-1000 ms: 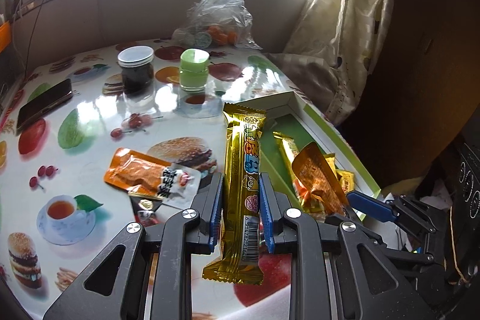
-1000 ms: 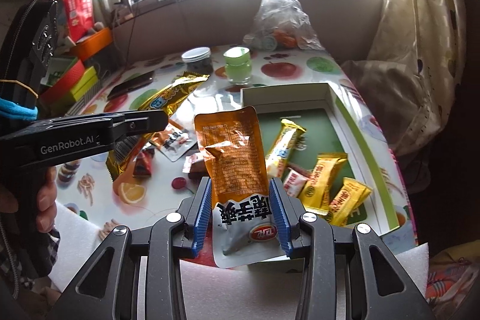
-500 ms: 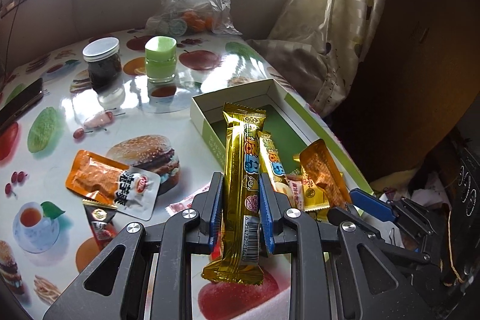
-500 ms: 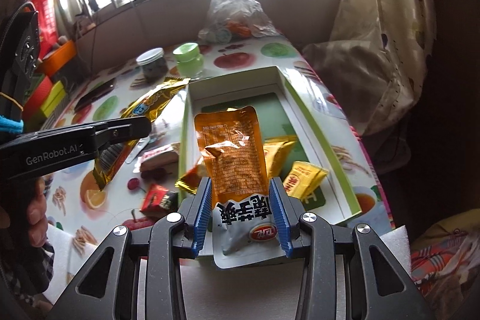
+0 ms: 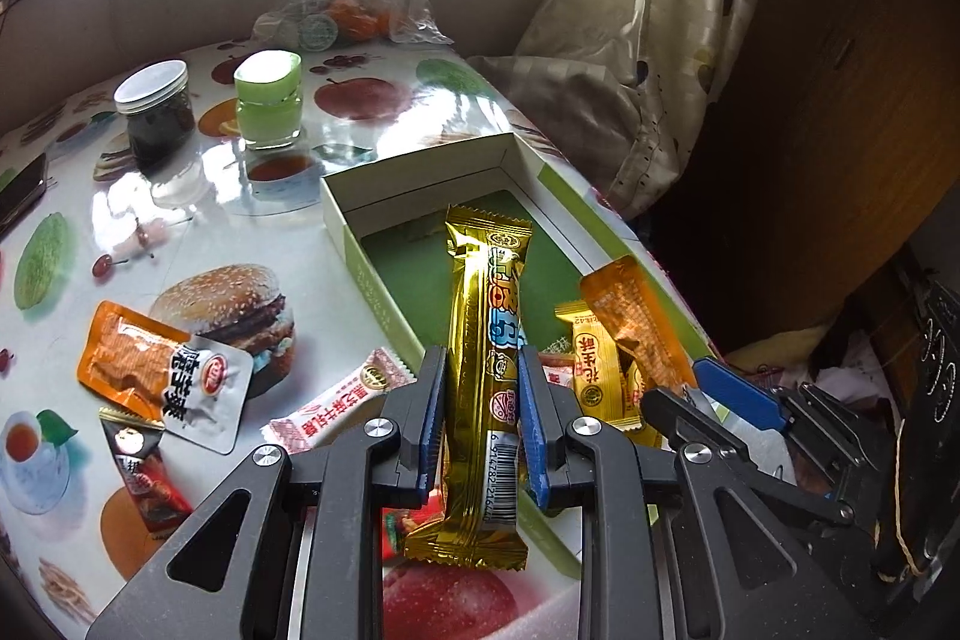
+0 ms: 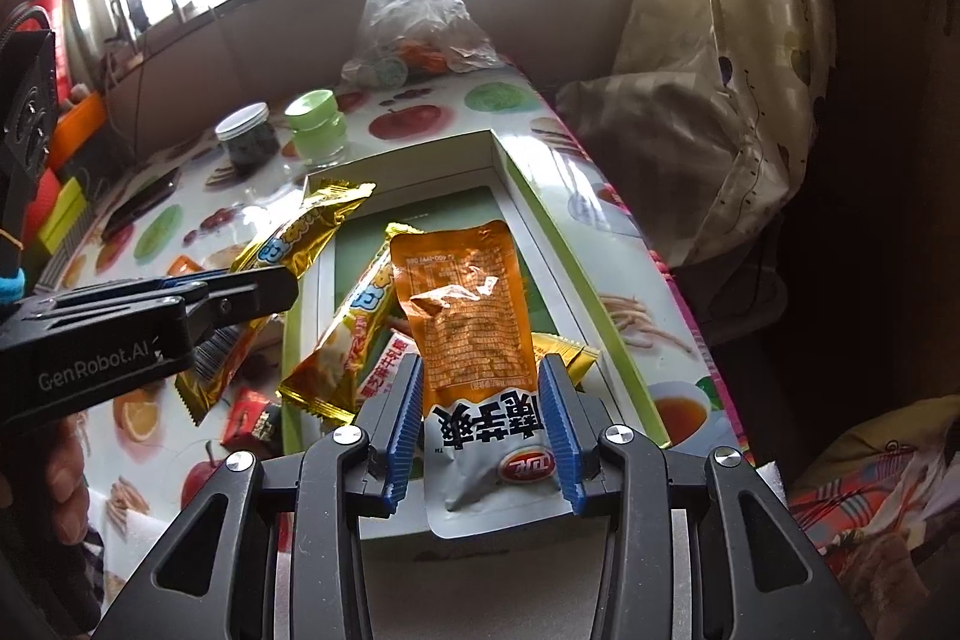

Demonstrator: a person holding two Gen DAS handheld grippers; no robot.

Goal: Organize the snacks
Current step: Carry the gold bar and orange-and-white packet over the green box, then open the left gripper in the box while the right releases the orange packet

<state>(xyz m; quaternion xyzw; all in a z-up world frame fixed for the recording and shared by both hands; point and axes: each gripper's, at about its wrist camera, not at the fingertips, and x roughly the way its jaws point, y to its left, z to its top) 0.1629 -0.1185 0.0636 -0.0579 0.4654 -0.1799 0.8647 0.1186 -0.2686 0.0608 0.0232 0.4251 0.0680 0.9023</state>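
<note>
The left tongs, low in the centre of the left wrist view, are pinching a long gold snack bar near its barcode end, so the free end reaches out over the green floor of the open box; held that way, it looks ready to be lowered in lengthwise. The right tongs pinch an orange and silver pouch by its silver end, its orange body standing up over the box's near end, apparently for the same reason. Both snacks hang above the box and neither yet lies in it. Inside, toward the lower right of the left view, sit small yellow packets, and the right view shows another gold bar lying slantwise at the box's left wall. On the counter, left of the box, loose snacks wait: an orange pouch, a pink and white stick and a dark red packet. A dark jar and a green jar stand in the upper left.
</note>
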